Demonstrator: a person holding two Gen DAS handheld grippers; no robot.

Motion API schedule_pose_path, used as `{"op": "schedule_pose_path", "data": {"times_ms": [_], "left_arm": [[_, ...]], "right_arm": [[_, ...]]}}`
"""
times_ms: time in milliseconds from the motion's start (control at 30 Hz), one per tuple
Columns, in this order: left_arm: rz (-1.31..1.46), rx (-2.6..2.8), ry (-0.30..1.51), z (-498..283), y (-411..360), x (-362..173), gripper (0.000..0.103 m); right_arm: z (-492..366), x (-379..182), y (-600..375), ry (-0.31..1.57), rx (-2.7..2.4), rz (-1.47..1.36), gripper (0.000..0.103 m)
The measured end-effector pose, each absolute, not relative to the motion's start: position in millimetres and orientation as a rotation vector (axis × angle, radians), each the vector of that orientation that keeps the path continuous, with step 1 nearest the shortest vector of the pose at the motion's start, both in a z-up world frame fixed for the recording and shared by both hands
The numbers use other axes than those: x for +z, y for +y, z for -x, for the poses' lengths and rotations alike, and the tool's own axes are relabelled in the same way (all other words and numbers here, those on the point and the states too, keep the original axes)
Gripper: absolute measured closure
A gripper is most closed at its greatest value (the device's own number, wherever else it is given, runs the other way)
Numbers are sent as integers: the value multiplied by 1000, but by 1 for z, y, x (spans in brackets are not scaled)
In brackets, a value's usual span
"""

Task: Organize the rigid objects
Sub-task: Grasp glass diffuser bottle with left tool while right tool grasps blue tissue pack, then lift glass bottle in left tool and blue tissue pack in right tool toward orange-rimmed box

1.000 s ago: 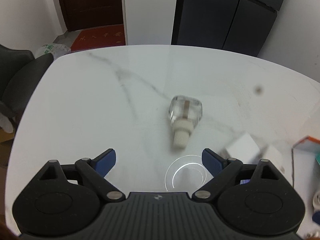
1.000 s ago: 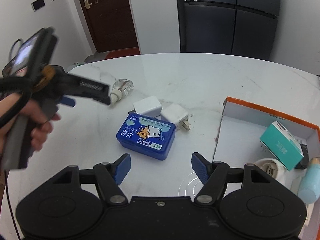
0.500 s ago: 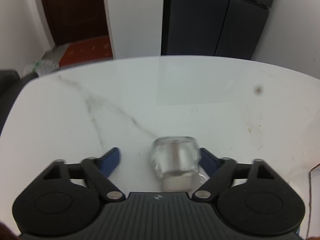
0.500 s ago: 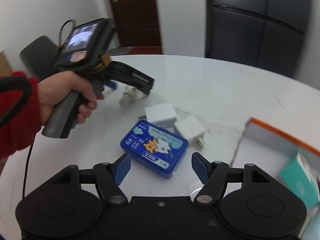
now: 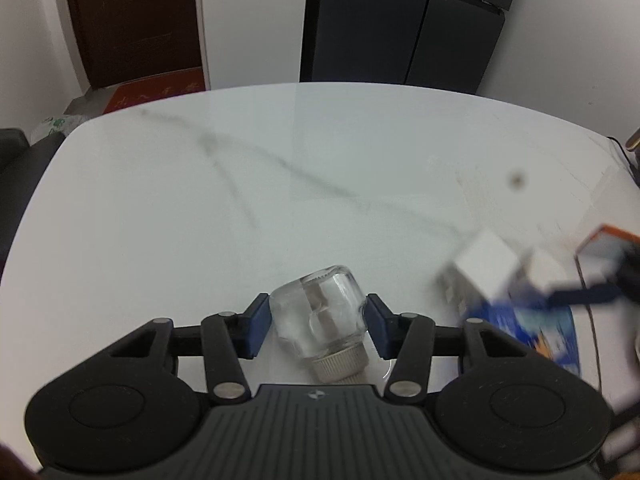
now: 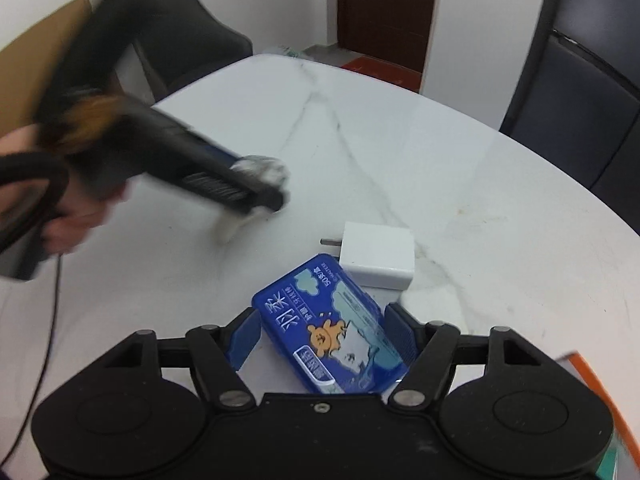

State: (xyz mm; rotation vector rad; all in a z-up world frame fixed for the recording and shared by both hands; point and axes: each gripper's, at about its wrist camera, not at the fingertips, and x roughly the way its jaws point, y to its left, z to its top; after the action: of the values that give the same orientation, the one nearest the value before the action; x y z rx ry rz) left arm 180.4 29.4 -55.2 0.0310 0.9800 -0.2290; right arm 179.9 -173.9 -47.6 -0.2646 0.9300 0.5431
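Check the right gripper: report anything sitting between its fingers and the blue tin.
Nothing visible does. The blue tin already lies between the right gripper fingers, whose jaws are opening. The white charger sits just beyond the tin, outside them.

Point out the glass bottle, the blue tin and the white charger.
glass bottle (image 5: 320,312), left wrist view, on its clear body
blue tin (image 6: 328,328), right wrist view, on its printed lid
white charger (image 6: 378,254), right wrist view, on its top face
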Motion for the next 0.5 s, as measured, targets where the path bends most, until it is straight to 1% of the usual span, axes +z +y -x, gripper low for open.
{"op": "schedule_pose_path", "data": {"times_ms": [133,200,233,333,500], "left_arm": [[26,-195,987,-155,33,-47,52],[44,-180,988,-143,32,-44,52],[53,-175,991,-139,34,-43,52],[58,-165,989,-130,32,-42,52],[60,-137,988,-112,20,-34,52]], "right_arm": [[-184,-55,-164,953,556,267,17],[-184,-63,-159,993,553,250,26],[-182,-66,-158,1011,545,237,27],[-173,-68,-159,1016,455,135,27],[-144,-69,-173,1026,251,-114,28]]}}
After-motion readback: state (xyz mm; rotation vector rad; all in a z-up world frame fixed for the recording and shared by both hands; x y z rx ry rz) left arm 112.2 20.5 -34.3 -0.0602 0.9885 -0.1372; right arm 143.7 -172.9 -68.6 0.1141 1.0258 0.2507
